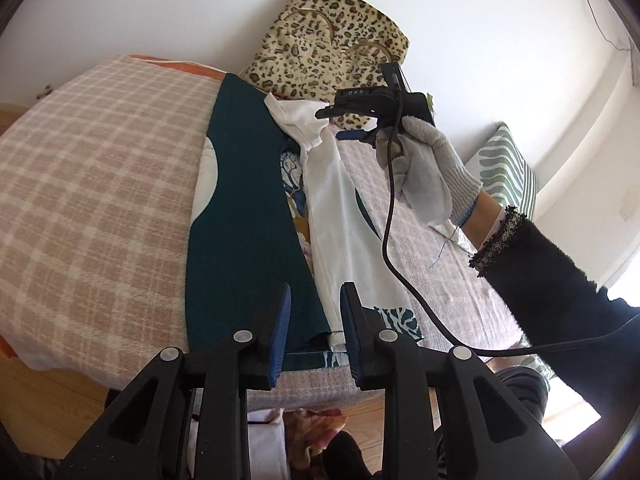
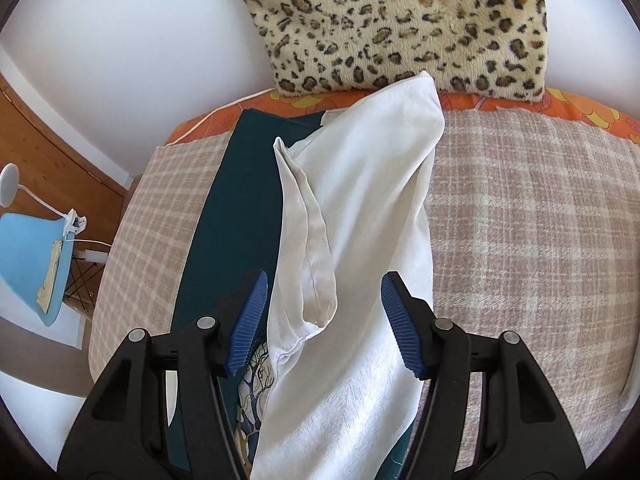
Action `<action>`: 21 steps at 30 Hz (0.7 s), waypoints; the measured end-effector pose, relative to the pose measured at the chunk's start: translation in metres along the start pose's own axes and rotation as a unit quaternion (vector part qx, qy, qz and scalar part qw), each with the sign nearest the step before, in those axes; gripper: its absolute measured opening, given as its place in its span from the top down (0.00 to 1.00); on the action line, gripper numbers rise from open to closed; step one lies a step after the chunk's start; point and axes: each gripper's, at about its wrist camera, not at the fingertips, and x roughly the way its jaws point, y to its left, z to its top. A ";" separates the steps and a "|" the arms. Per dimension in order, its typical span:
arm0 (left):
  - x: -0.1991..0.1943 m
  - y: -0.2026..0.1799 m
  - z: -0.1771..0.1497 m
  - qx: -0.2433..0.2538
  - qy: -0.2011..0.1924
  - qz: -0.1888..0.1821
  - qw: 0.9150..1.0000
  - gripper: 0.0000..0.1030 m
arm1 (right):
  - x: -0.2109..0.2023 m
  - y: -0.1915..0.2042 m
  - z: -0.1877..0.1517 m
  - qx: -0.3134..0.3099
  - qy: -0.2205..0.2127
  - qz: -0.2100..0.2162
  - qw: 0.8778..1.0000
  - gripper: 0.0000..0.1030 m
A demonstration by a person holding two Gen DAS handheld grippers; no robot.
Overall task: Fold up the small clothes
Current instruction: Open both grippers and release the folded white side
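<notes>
Green garment [image 1: 248, 216] lying on plaid blanket [image 1: 100, 184], long axis running toward leopard pillow [image 1: 332, 36], white lining [image 2: 360, 208] folded over. Left claw [image 1: 316, 320] narrowly parted, empty. Right claw [image 2: 324, 320] wide, empty above lining.

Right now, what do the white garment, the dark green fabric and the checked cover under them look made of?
White garment: thin, smooth woven cloth, perhaps cotton; soft creases, faint herringbone. Dark green fabric: matte, finely textured, possibly knit. Checked cover: coarse, fuzzy pink-and-cream weave, wool-like.
</notes>
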 end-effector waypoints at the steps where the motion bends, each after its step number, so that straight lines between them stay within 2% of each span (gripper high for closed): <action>1: -0.004 0.005 0.006 0.001 -0.006 0.013 1.000 0.76 | 0.009 0.001 -0.002 0.007 0.010 0.003 1.000 0.44; 5: -0.021 0.030 0.038 -0.007 -0.035 0.052 0.998 0.76 | 0.035 0.010 -0.006 0.024 0.028 0.009 0.999 0.44; 7: -0.026 0.039 0.055 -0.007 -0.049 0.066 0.997 0.76 | 0.042 0.016 -0.005 0.036 0.032 0.033 0.998 0.44; 9: -0.030 0.042 0.073 0.002 -0.065 0.072 0.995 0.76 | 0.045 0.024 -0.003 0.047 0.039 0.097 0.993 0.44; 11: -0.029 0.044 0.093 0.014 -0.082 0.083 0.993 0.76 | 0.042 0.036 -0.001 0.047 0.049 0.181 0.981 0.44; 13: -0.027 0.043 0.106 0.026 -0.093 0.087 0.992 0.76 | 0.027 0.046 0.001 0.029 0.031 0.199 0.979 0.44; 18: -0.013 0.039 0.117 0.031 -0.073 0.069 0.994 0.76 | -0.025 0.044 -0.010 -0.004 -0.005 0.126 0.992 0.44; 21: -0.005 0.026 0.121 0.065 -0.058 0.073 0.994 0.76 | -0.058 0.027 -0.039 -0.010 -0.011 0.052 0.999 0.44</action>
